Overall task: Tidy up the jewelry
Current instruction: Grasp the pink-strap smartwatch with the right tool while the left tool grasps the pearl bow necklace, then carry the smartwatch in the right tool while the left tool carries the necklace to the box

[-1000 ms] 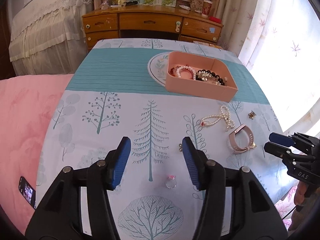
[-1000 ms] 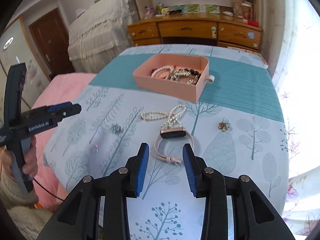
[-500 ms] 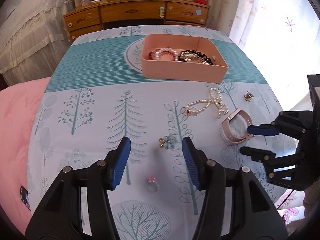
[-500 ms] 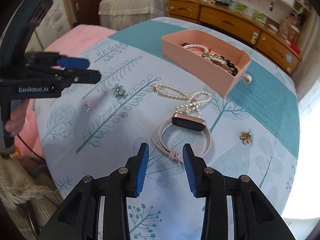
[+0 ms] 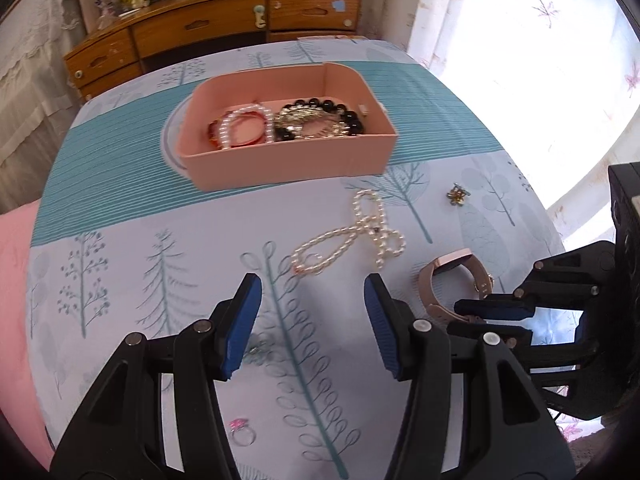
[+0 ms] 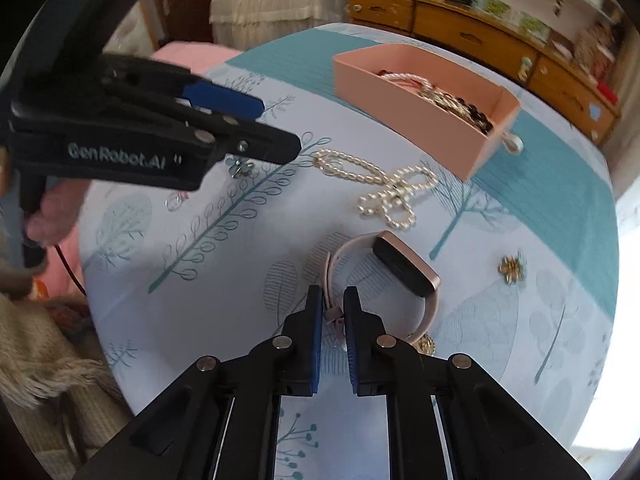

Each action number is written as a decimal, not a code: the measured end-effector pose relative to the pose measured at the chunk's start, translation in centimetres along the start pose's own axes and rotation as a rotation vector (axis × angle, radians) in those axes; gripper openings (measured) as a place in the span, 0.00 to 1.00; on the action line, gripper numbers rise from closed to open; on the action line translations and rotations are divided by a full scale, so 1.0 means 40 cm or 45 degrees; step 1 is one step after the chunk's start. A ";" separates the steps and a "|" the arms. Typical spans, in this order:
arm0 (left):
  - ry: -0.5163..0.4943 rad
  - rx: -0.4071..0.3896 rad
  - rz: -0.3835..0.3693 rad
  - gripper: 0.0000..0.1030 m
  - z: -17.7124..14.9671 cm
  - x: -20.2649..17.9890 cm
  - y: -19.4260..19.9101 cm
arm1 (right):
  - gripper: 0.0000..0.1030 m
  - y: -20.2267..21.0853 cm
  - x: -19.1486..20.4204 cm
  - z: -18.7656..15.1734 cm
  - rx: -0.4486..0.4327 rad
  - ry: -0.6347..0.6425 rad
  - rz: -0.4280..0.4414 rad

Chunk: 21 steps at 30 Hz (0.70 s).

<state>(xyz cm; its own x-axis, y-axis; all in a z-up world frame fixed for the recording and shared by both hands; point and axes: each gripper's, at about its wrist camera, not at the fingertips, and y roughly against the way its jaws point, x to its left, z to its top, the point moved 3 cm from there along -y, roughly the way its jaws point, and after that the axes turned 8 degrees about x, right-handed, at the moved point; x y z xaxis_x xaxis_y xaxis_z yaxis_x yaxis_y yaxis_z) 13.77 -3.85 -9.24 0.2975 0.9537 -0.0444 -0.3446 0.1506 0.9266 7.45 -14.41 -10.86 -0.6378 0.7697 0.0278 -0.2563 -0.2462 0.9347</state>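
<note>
A pink box [image 5: 280,164] [image 6: 404,92] with bracelets and beads stands on the tree-print cloth. A pearl necklace [image 5: 352,236] [image 6: 384,184] lies in front of it. A pink watch [image 6: 404,268] [image 5: 436,280] lies near the table's near edge. My right gripper [image 6: 333,300] [image 5: 490,314] is shut on the watch's strap. My left gripper [image 5: 312,308] [image 6: 256,128] is open and empty, just short of the necklace. A gold brooch [image 5: 457,194] [image 6: 511,269], a blue flower brooch [image 6: 239,168] [image 5: 258,350] and a pink ring [image 5: 241,432] [image 6: 176,200] lie loose.
A wooden dresser [image 5: 208,32] stands behind the table. A pink bed cover [image 5: 12,280] lies to the left. Curtains and a bright window [image 5: 520,40] are on the right. The table edge runs close to the watch.
My right gripper has moved forward and closed on the watch strap. My left gripper has moved forward and right, toward the pearl necklace, passing over the ring and the flower brooch.
</note>
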 end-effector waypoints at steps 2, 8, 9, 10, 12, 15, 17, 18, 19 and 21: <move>-0.027 0.006 -0.017 0.49 0.012 -0.022 -0.013 | 0.10 0.013 -0.026 -0.014 -0.026 -0.095 0.041; -0.095 0.016 -0.035 0.47 0.045 -0.089 -0.049 | 0.10 0.070 -0.109 -0.060 -0.178 -0.384 0.141; -0.099 0.023 -0.032 0.40 0.051 -0.098 -0.058 | 0.10 0.081 -0.122 -0.067 -0.211 -0.427 0.159; -0.101 0.035 -0.025 0.36 0.057 -0.105 -0.069 | 0.10 0.087 -0.129 -0.073 -0.233 -0.454 0.172; -0.098 0.064 -0.005 0.21 0.066 -0.116 -0.091 | 0.10 0.102 -0.141 -0.085 -0.282 -0.504 0.192; -0.077 0.101 0.007 0.20 0.078 -0.123 -0.122 | 0.10 0.118 -0.155 -0.097 -0.337 -0.557 0.226; -0.066 0.126 0.003 0.20 0.085 -0.126 -0.139 | 0.10 0.126 -0.161 -0.111 -0.360 -0.580 0.245; -0.056 0.127 0.002 0.19 0.089 -0.126 -0.144 | 0.10 0.129 -0.159 -0.115 -0.369 -0.589 0.253; -0.053 0.130 0.011 0.18 0.091 -0.126 -0.147 | 0.10 0.130 -0.155 -0.119 -0.373 -0.594 0.258; -0.044 0.143 0.035 0.07 0.099 -0.125 -0.155 | 0.10 0.131 -0.158 -0.125 -0.379 -0.600 0.264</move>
<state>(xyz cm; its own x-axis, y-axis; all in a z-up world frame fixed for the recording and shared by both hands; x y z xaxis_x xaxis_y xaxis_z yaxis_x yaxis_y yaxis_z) 17.96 -10.60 -13.29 0.3208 0.9471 -0.0073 -0.2519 0.0927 0.9633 6.52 -23.49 -7.90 -0.3228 0.8495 0.4174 -0.3966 -0.5218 0.7553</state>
